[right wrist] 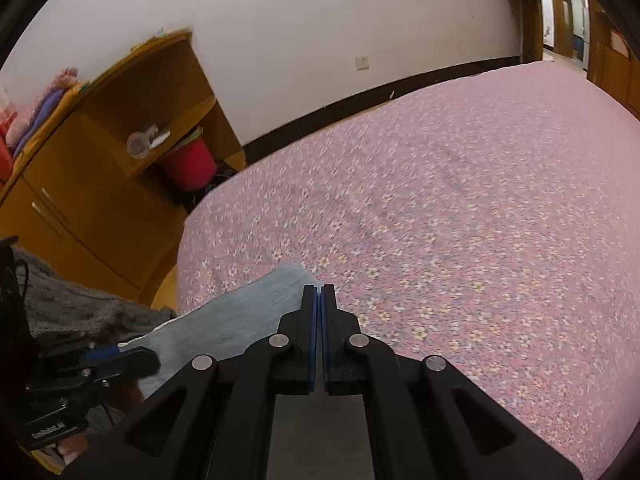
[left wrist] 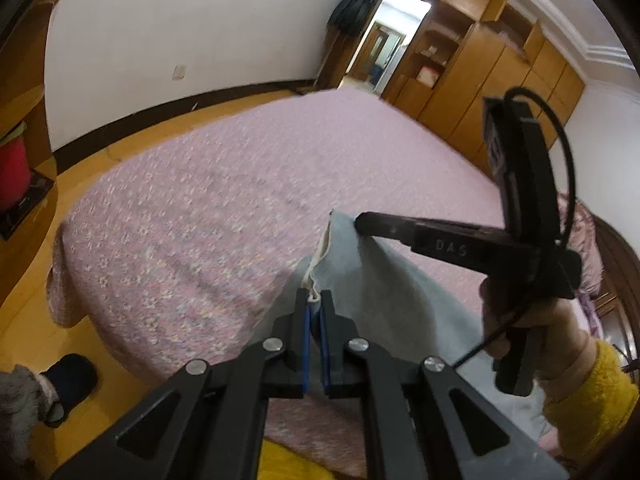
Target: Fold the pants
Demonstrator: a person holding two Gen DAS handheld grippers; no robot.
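Note:
Light grey-blue pants (left wrist: pixel 380 292) hang lifted over the near part of a bed with a pink flowered cover (left wrist: pixel 200 200). My left gripper (left wrist: pixel 314 298) is shut on the pants' white-trimmed edge. To its upper right, my right gripper (left wrist: pixel 360 222) is shut on the raised corner, and the cloth drapes down from it. In the right wrist view my right gripper (right wrist: pixel 319 290) has its blue pads pressed together at the edge of the pants (right wrist: pixel 240 312). The left gripper (right wrist: pixel 148 358) shows low at the left, against the same cloth.
The bed cover (right wrist: pixel 480 200) stretches away ahead and to the right. A wooden wardrobe (left wrist: pixel 480 72) and a doorway (left wrist: pixel 392 40) stand beyond it. A wooden cabinet (right wrist: pixel 100 140) with a red bucket (right wrist: pixel 188 160) is on the left. A slippered foot (left wrist: pixel 72 380) is on the floor.

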